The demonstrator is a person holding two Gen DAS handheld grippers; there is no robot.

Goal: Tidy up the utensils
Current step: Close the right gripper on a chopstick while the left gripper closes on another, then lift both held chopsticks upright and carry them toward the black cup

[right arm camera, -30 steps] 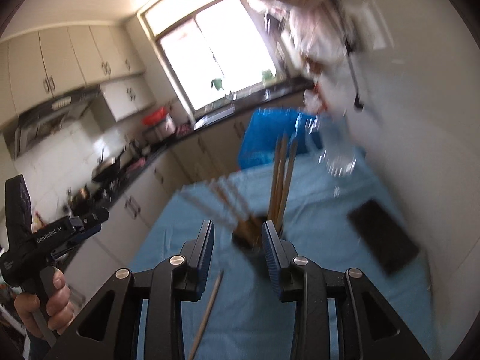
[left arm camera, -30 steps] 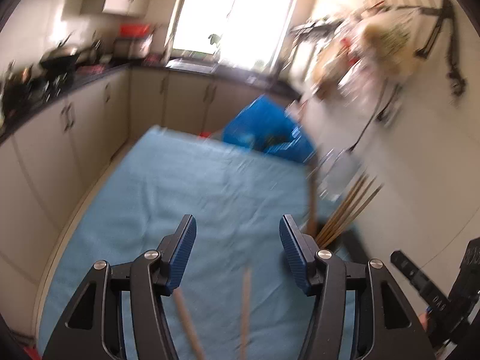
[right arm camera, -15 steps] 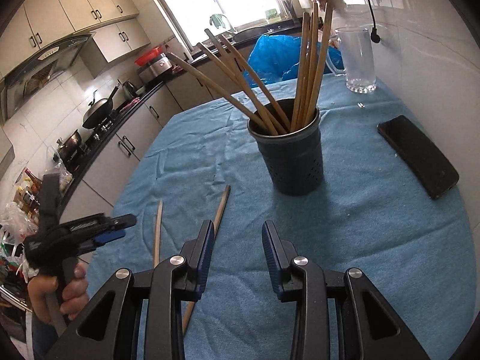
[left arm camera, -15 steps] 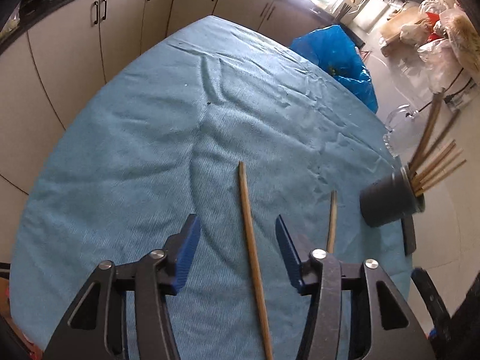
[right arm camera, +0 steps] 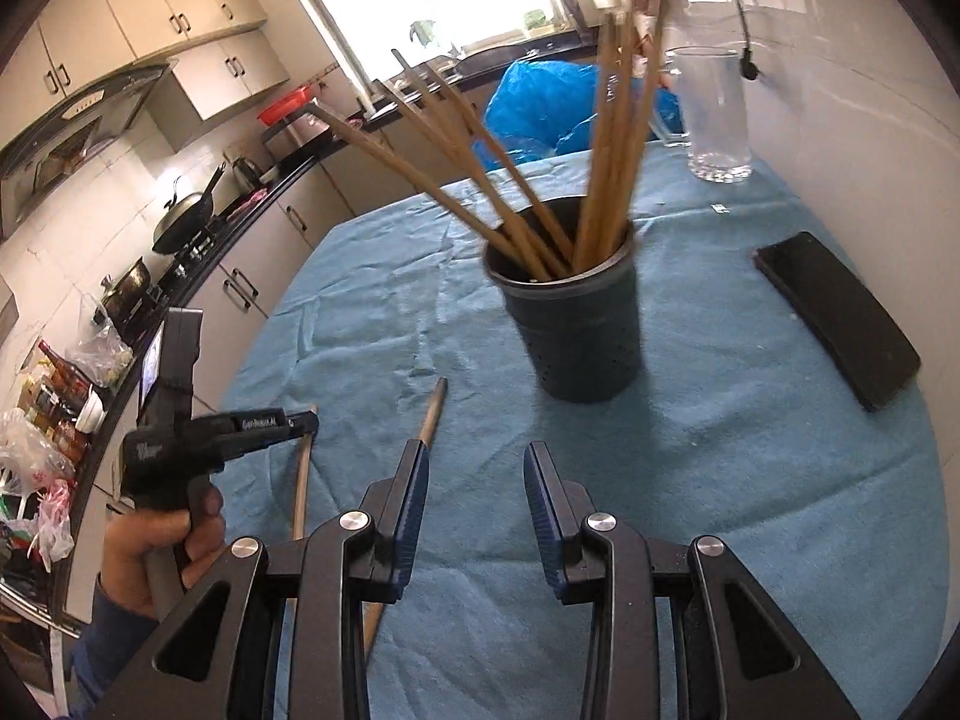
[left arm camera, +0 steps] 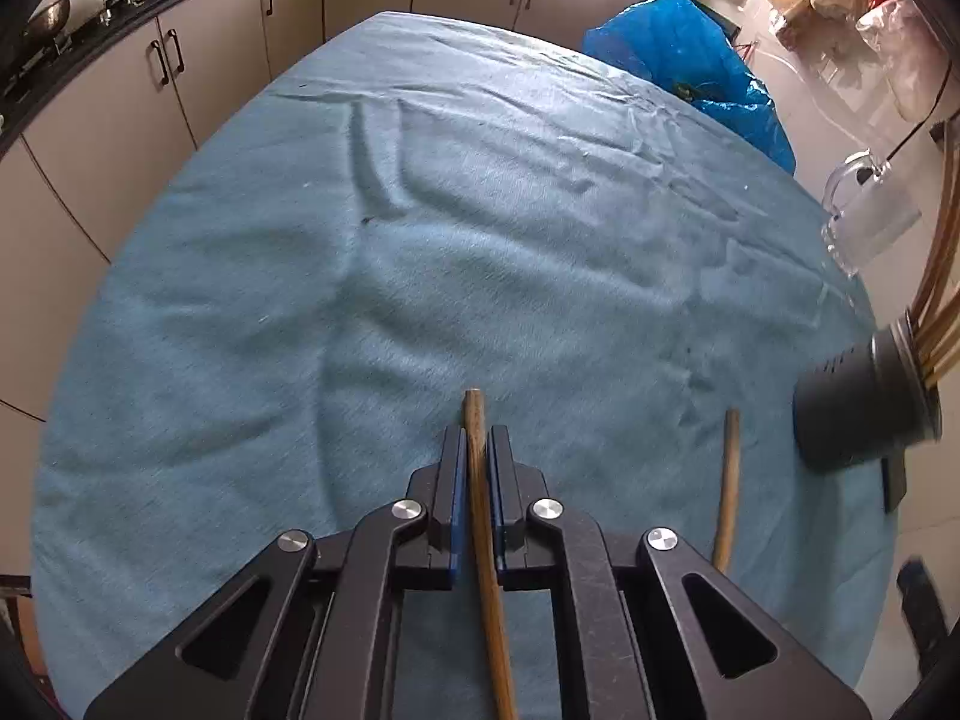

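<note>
Left gripper (left arm camera: 474, 450) is clamped on a chopstick (left arm camera: 480, 480), right gripper (right arm camera: 474, 480) empty and apart, so lift level toward the holder (left arm camera: 864, 408) at 3 o'clock.

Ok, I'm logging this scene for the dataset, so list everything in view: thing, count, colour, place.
loose chopsticks: 2, brown wood, on the cloth; one clamped in the left tongs, the other lying to its right
holder: 1, dark grey, upright on the cloth
chopsticks in holder: a bundle, count unclear, brown
tablecloth: 1, blue, covering the table
glass mug: 1, clear, far end of the table by the wall
flat slab: 1, black, right of the holder
plastic bag: 1, blue, beyond the table
wok: 1, dark, on the counter
left tongs: shut on a chopstick
right tongs: open, empty, short of the holder
left hand: gripping the left tool's handle
</note>
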